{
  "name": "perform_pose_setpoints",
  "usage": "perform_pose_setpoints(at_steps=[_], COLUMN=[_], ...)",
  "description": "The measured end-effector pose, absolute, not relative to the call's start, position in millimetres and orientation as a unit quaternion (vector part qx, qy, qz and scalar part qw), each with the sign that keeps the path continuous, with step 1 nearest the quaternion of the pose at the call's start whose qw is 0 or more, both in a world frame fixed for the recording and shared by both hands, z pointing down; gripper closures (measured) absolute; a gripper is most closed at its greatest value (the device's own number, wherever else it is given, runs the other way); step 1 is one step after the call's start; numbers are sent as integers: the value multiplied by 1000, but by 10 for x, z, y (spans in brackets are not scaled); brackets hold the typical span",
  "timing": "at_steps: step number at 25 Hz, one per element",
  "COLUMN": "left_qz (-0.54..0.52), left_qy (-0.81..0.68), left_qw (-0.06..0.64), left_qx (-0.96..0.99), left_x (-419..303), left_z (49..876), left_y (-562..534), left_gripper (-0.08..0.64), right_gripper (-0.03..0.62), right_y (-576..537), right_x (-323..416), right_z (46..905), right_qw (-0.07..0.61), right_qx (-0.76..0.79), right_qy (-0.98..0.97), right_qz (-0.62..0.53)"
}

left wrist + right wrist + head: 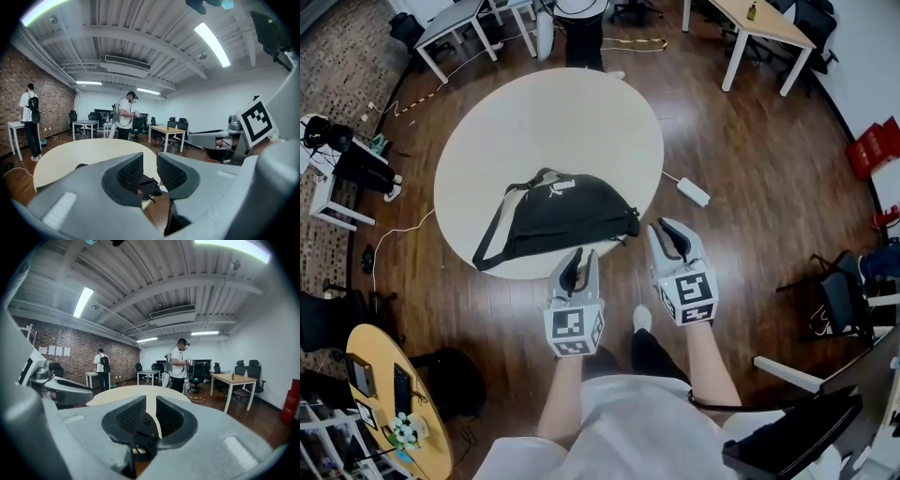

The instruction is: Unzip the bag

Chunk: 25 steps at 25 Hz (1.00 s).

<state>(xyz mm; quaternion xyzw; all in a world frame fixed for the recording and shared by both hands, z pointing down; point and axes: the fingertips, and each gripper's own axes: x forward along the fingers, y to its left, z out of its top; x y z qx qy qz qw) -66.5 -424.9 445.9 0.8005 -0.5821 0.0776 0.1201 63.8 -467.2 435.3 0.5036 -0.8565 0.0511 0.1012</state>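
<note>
A black waist bag [558, 211] with a grey strap [500, 228] lies on the front part of the round pale table [544, 112]. My left gripper [579, 255] hovers at the table's front edge, its tips just short of the bag's near side. The right gripper [664, 228] hangs off the table edge, just right of the bag's right end. In the left gripper view the jaws [150, 164] stand a narrow gap apart, with the bag's end [146, 183] showing beyond them. The right gripper [150, 411] is also narrowly open, the bag [143, 430] low behind its jaws. Neither holds anything.
A white power strip [694, 191] lies on the wooden floor right of the table. A small yellow table [384, 403] stands at the lower left, desks and office chairs ring the room. Two people [125, 115] [29, 117] stand far behind the table.
</note>
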Motion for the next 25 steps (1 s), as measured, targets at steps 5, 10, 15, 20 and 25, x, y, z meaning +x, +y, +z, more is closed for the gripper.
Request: perform_pose_setpoints(at_steps=[5, 10, 15, 20, 25], left_qz=[119, 141, 166, 186, 190], left_qy=[-574, -558, -539, -524, -514], left_qw=[168, 202, 230, 251, 262], left_qx=[792, 793, 793, 793, 794], left_x=[-586, -563, -540, -507, -464], left_z=[5091, 5621, 6081, 6415, 6502], left_y=[-4478, -4645, -4720, -4714, -4752], left_gripper=[451, 451, 450, 446, 440], right_gripper=[464, 443, 443, 443, 458], right_y=[-4903, -4965, -5055, -5164, -5299], right_x=[592, 477, 360, 298, 253], right_z=[5310, 6218, 6878, 7223, 7321], right_qw=[194, 279, 343, 393, 408], right_qx=[460, 434, 406, 397, 395], right_qy=[-860, -850, -841, -826, -821], right_qz=[104, 107, 101, 73, 57])
